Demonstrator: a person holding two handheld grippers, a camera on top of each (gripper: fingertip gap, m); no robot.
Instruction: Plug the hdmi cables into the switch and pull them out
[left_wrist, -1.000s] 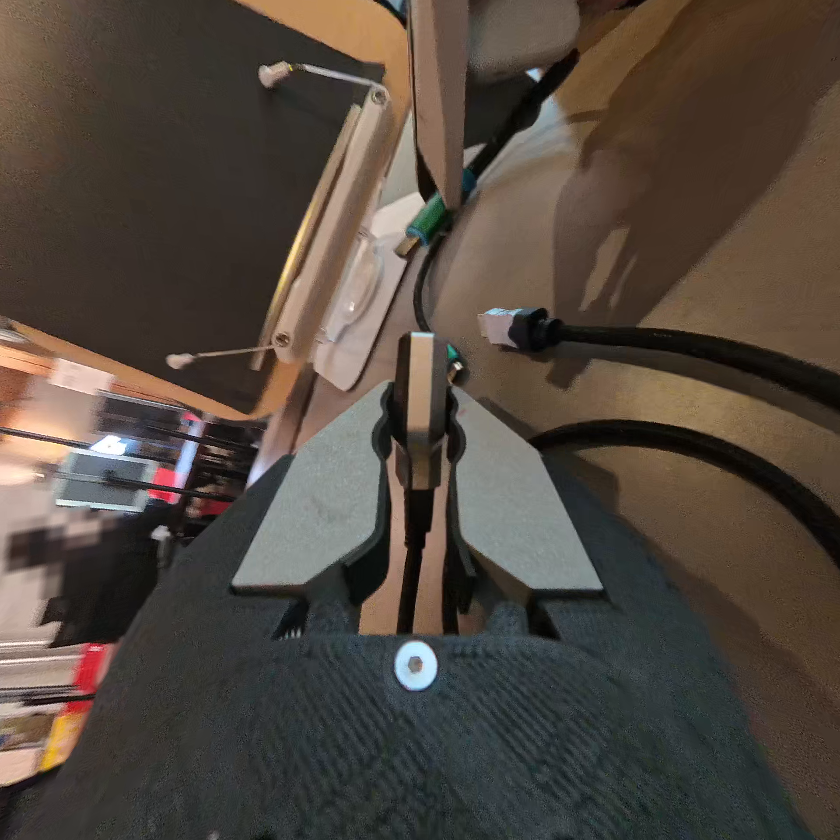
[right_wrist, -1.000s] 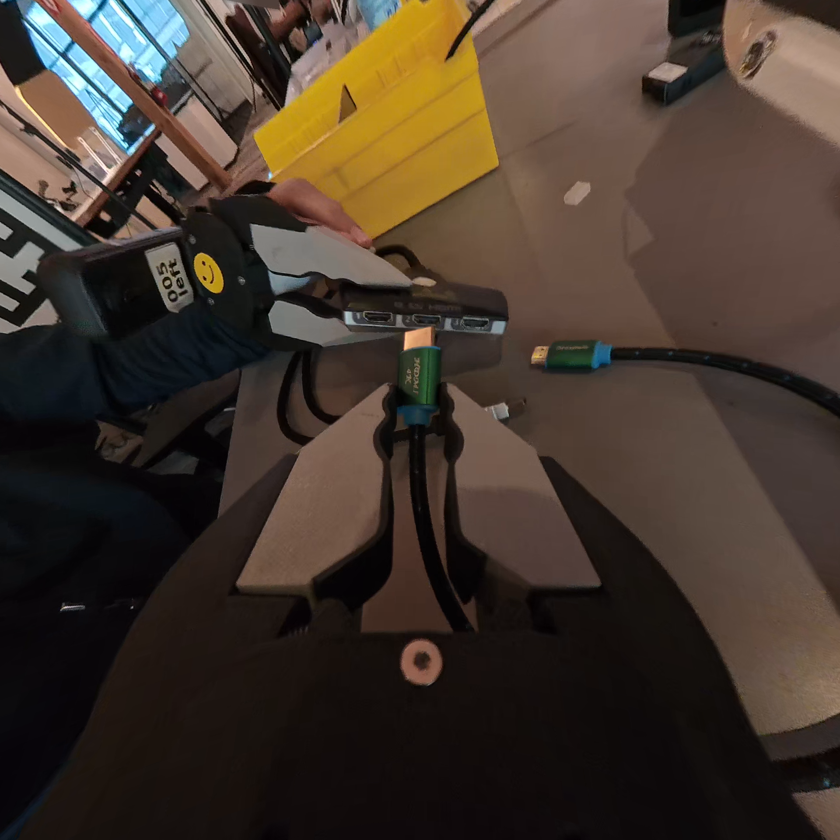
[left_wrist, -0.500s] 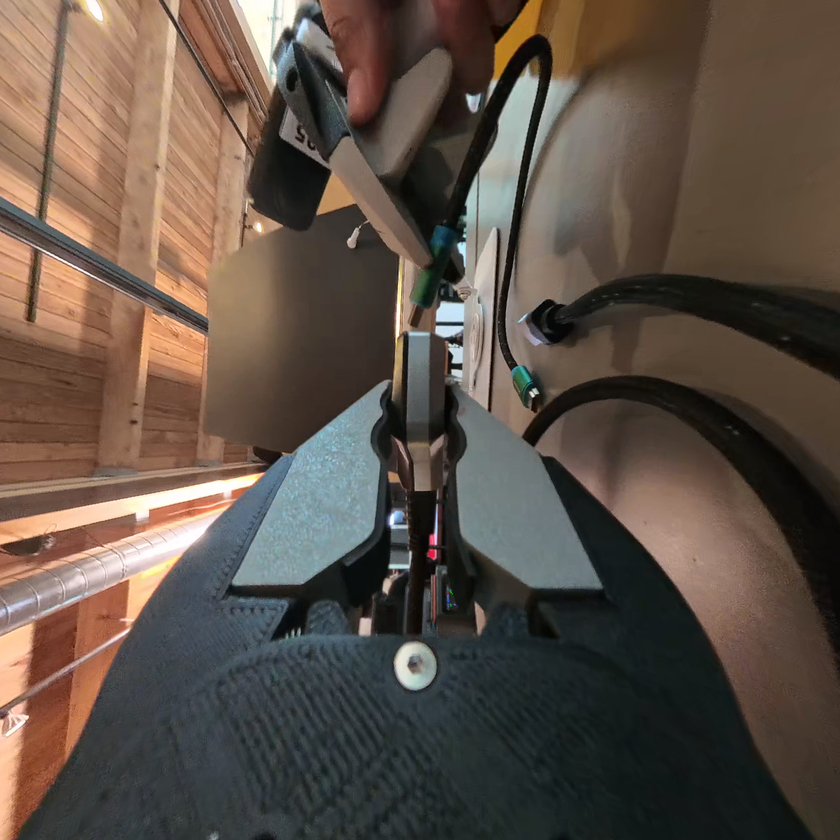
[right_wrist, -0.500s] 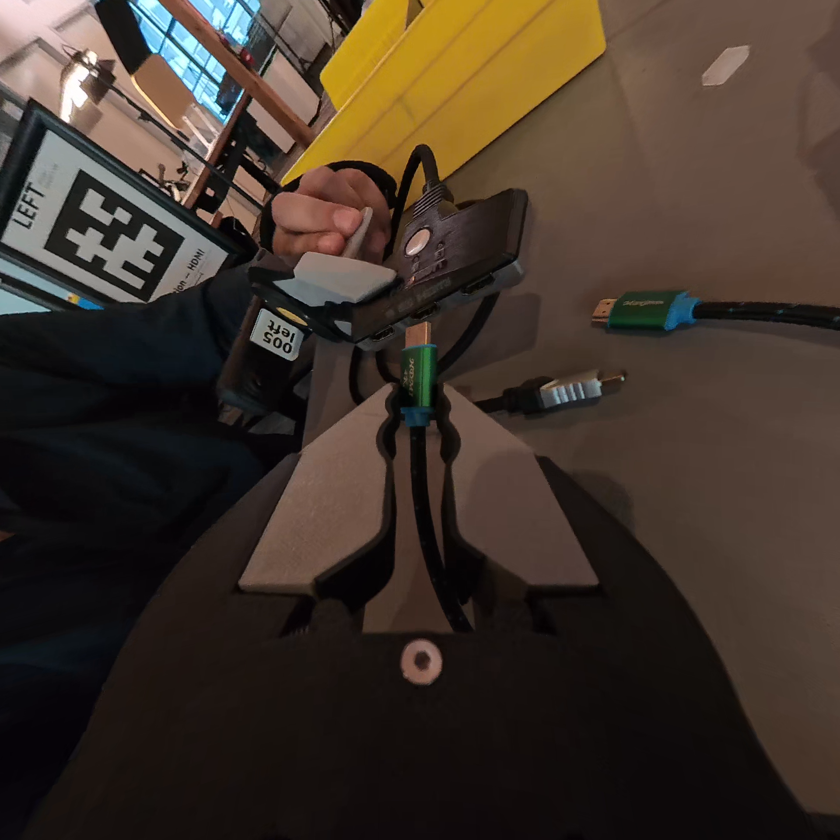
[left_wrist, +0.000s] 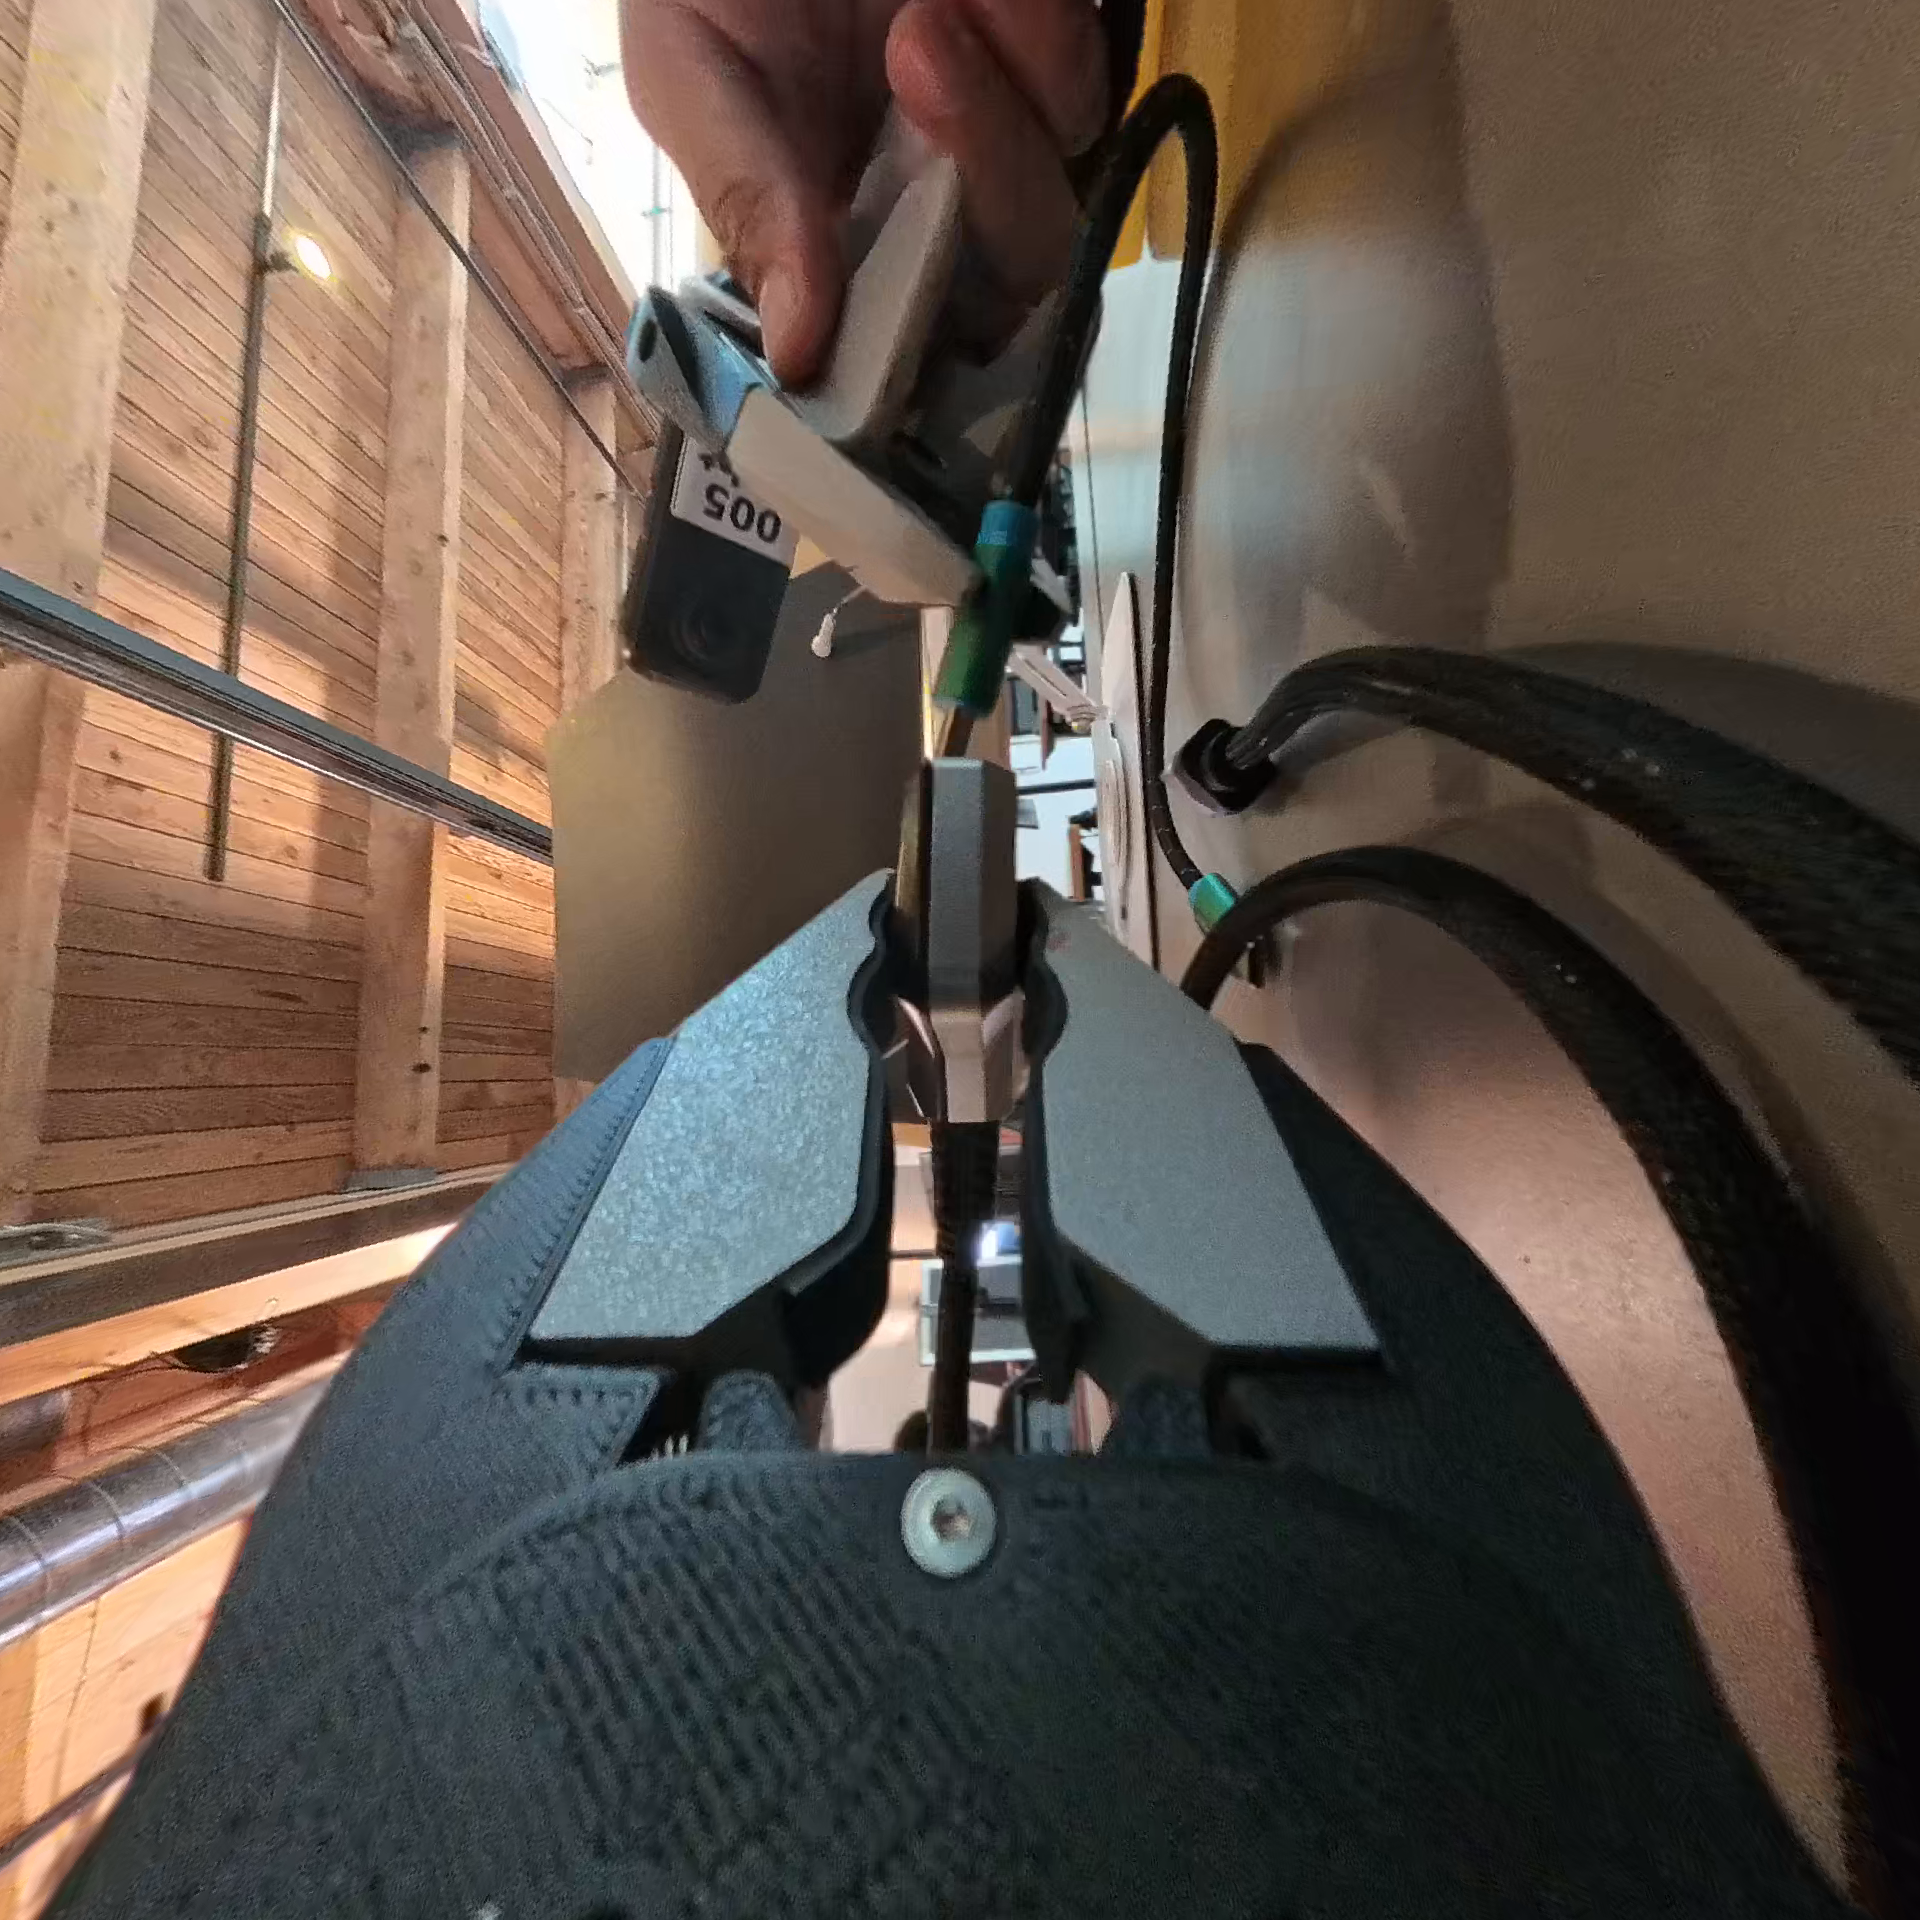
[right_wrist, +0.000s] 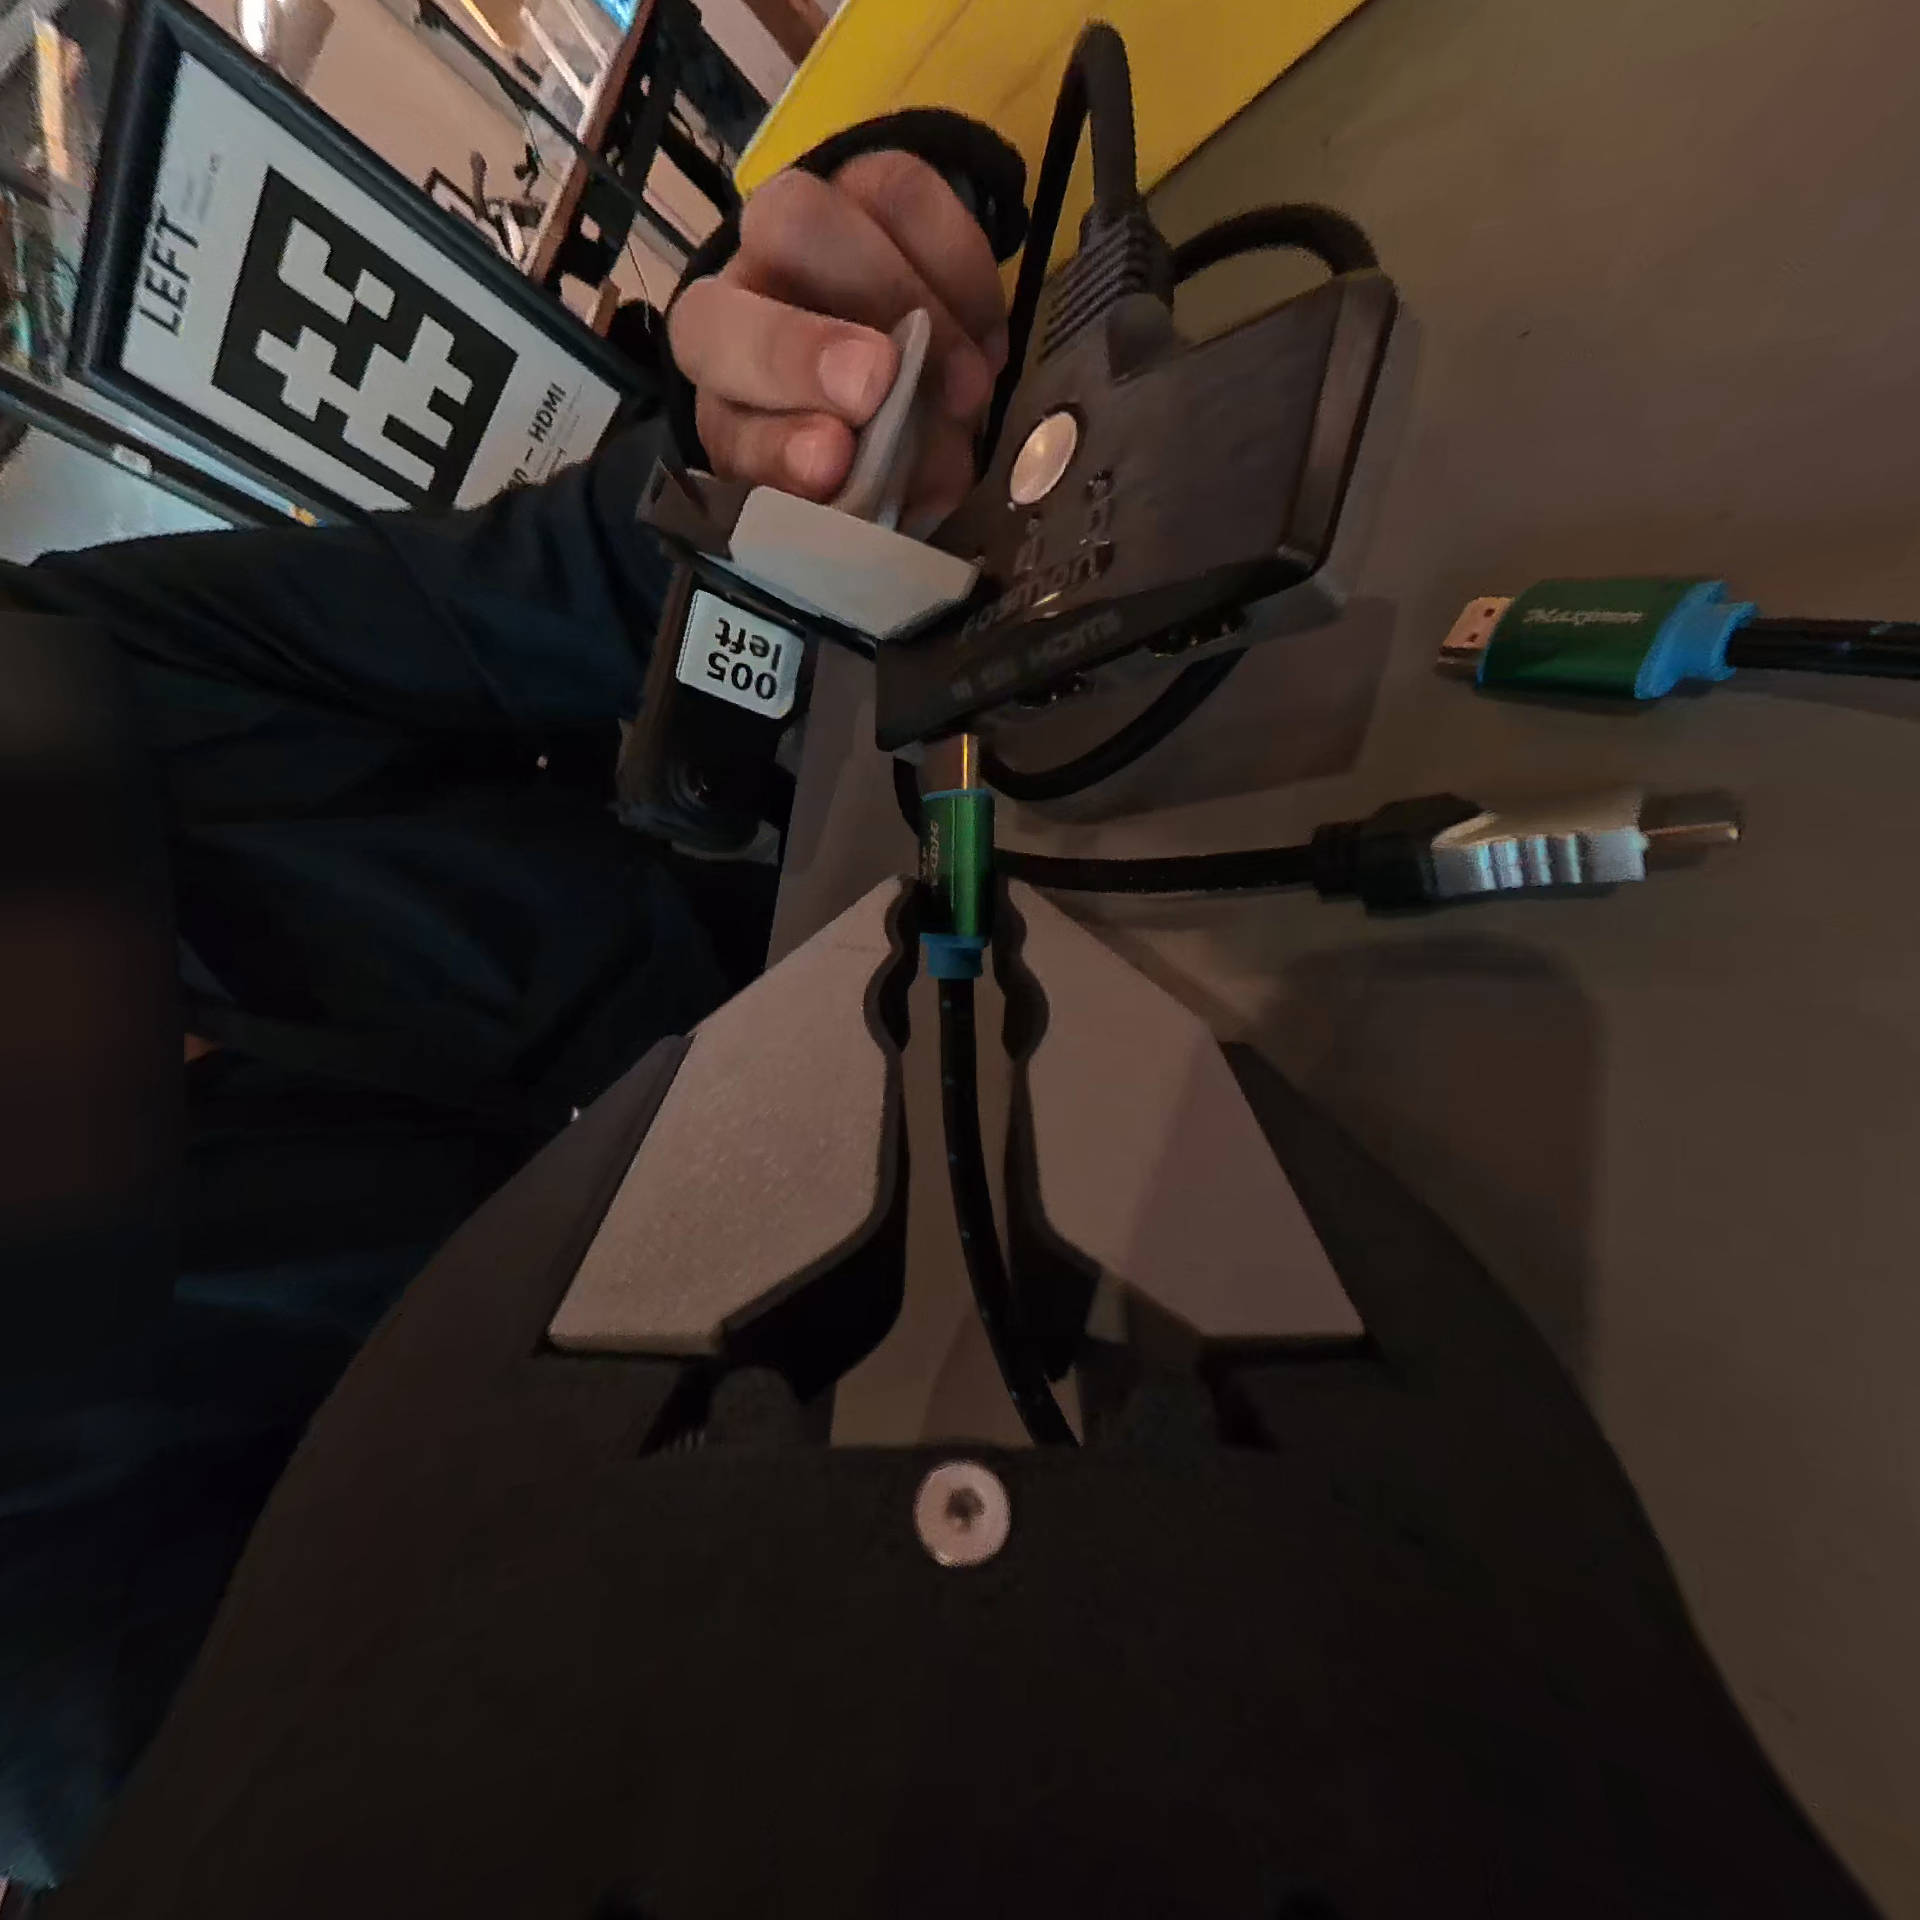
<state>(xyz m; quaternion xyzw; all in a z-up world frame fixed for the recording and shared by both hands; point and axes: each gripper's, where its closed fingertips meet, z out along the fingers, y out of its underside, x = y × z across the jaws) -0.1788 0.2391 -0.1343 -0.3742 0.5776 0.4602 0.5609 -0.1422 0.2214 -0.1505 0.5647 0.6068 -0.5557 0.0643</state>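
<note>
While my right gripper (right_wrist: 956, 914) clamps the green metal HDMI plug (right_wrist: 954, 854), its gold tip sits at the flat black switch box (right_wrist: 1153, 551), 12 o'clock. My left gripper (left_wrist: 961, 925) pinches that switch. Risk: a tilted plug jams. Only the right view shows the ports, plus spare green plug (right_wrist: 1590, 639) and grey plug (right_wrist: 1507, 854) at 2 o'clock.

At your eleven o'clock stands a framed marker board (right_wrist: 312, 312), black-and-white pattern facing you. A yellow bin (right_wrist: 997, 62) sits at twelve on the grey table (right_wrist: 1662, 1143). Through the left camera, a wooden plank wall (left_wrist: 208, 727) fills your nine o'clock.
</note>
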